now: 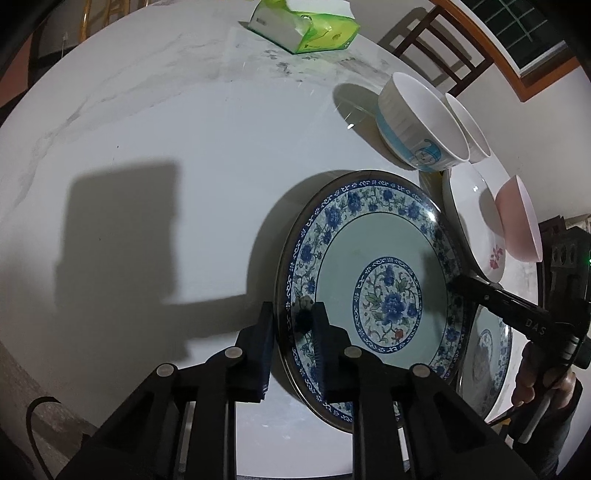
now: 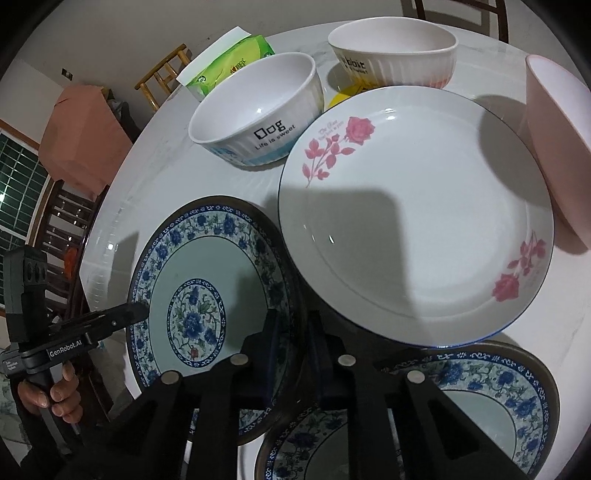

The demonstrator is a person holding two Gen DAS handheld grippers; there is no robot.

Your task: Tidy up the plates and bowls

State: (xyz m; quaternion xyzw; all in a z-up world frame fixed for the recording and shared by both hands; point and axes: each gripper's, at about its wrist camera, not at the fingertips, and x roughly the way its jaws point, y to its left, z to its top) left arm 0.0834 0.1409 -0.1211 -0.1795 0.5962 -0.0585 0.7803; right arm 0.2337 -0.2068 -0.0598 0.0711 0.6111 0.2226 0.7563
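Observation:
A blue floral plate point(image 1: 369, 258) point(image 2: 207, 266) is held at both rims, tilted above the table. My left gripper point(image 1: 293, 332) is shut on its left rim. My right gripper point(image 2: 293, 332) is shut on its right rim and shows in the left wrist view point(image 1: 458, 286). A second blue floral plate point(image 2: 461, 413) point(image 1: 487, 369) lies under it near me. A white rose plate point(image 2: 413, 221) point(image 1: 476, 221) lies beyond. A white-blue bowl point(image 2: 258, 110) point(image 1: 421, 122), a white-yellow bowl point(image 2: 395, 55) and a pink bowl point(image 2: 557, 147) point(image 1: 517, 221) stand around it.
A green tissue pack point(image 1: 306, 29) point(image 2: 225, 62) lies at the far side of the white marble round table point(image 1: 166, 129). Wooden chairs point(image 1: 439, 55) stand behind the table. The left gripper and hand show in the right wrist view point(image 2: 74, 332).

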